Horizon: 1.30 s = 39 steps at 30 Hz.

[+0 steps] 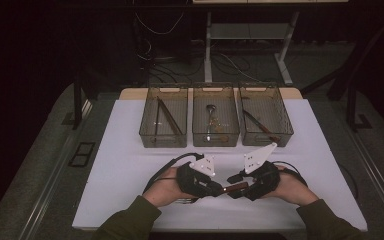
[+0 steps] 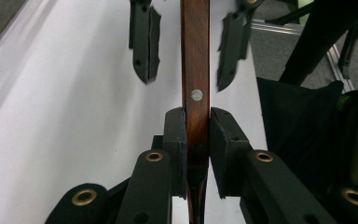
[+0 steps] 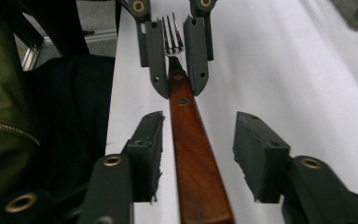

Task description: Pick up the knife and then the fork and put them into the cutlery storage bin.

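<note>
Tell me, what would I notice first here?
A fork with a brown wooden handle, held over the white table near the person. The left gripper is shut on it, while the right gripper stands open around its handle. Behind them sit three clear bins in a row.

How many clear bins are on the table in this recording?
3, in a row at the table's far edge: left bin, middle bin, right bin. Each holds utensils.

Left claw (image 1: 219,189) clamped, right claw (image 1: 233,178) agape
</note>
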{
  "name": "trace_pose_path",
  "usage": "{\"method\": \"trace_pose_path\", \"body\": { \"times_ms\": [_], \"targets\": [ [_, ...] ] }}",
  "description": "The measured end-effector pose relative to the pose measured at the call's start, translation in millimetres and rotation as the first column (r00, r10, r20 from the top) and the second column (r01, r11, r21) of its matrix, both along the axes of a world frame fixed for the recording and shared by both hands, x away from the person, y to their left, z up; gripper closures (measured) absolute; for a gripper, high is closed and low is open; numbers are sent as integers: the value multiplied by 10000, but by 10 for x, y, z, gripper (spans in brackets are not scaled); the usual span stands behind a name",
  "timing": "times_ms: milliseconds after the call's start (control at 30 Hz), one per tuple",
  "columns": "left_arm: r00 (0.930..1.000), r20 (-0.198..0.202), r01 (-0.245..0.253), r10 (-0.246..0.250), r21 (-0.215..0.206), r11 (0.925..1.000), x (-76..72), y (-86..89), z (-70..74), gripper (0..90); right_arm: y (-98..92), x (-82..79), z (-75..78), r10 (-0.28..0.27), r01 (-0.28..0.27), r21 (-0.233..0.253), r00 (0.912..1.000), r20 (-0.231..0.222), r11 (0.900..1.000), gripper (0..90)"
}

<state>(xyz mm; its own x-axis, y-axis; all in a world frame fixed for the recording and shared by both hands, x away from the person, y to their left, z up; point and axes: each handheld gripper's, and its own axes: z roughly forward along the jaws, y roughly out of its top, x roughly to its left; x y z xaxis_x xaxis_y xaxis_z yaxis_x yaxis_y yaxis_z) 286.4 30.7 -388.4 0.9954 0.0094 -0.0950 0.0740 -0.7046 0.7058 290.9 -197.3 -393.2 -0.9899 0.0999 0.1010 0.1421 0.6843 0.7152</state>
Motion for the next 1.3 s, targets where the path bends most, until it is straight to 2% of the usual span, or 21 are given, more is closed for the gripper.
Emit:
{"method": "trace_pose_path", "body": {
  "times_ms": [133,333,433,567,700,733,767,867,900,933,1000,1033,1133,1167,1233,1300],
  "targets": [
    [9999,104,39,-41,171,9998,-24,-11,-4,766,18,-8,-11,108,-110,-104,9996,-253,9999,626],
    [9997,183,172,-175,162,9997,-27,-11,1,766,46,-19,-23,438,-442,-95,9980,-462,9990,730],
    [9991,324,267,-275,261,9993,-40,-18,1,766,54,-19,-25,580,-582,-27,9967,-573,9983,749],
    [9984,459,309,-321,268,9992,-38,-12,0,765,57,-28,-36,408,-407,24,9965,-729,9992,754],
    [9983,523,251,-252,25,9997,-44,3,1,757,47,-35,-29,284,-275,127,9962,-819,9995,756],
    [9982,569,175,-173,-34,9998,-41,10,-1,741,39,-32,-20,210,-198,157,9962,-841,9997,757],
    [9982,603,41,-38,-48,10000,-29,30,0,678,34,-33,-14,100,-87,167,9964,-845,9998,756],
    [9962,681,-509,540,-454,9977,-14,153,7,587,-16,-15,9,-93,118,303,9966,-824,9995,756],
    [9941,759,-731,775,-596,9955,-4,215,12,549,-43,-4,17,-176,203,311,9962,-848,9993,756],
    [9927,672,-947,998,-754,9927,-3,261,8,522,-66,-1,23,-340,366,324,9965,-770,9988,756],
    [9847,547,-1593,1653,-998,9822,6,401,-7,451,-121,20,27,-524,554,381,9957,-760,9977,756],
    [9825,477,-1747,1803,-1032,9792,16,447,-16,423,-147,30,28,-660,687,364,9952,-722,9970,755],
    [9658,297,-2526,2575,-1146,9608,36,622,-74,343,-231,49,35,-1169,1204,388,9898,-819,9920,755],
    [9599,218,-2750,2795,-1204,9539,39,674,-95,321,-266,66,36,-1304,1329,324,9889,-711,9906,755],
    [9479,151,-3141,3184,-1250,9411,45,772,-137,279,-321,70,46,-1726,1768,419,9810,-888,9834,755],
    [9329,144,-3553,3599,-1274,9260,44,855,-182,246,-389,95,51,-2071,2114,453,9746,-854,9763,755]
  ]
}}
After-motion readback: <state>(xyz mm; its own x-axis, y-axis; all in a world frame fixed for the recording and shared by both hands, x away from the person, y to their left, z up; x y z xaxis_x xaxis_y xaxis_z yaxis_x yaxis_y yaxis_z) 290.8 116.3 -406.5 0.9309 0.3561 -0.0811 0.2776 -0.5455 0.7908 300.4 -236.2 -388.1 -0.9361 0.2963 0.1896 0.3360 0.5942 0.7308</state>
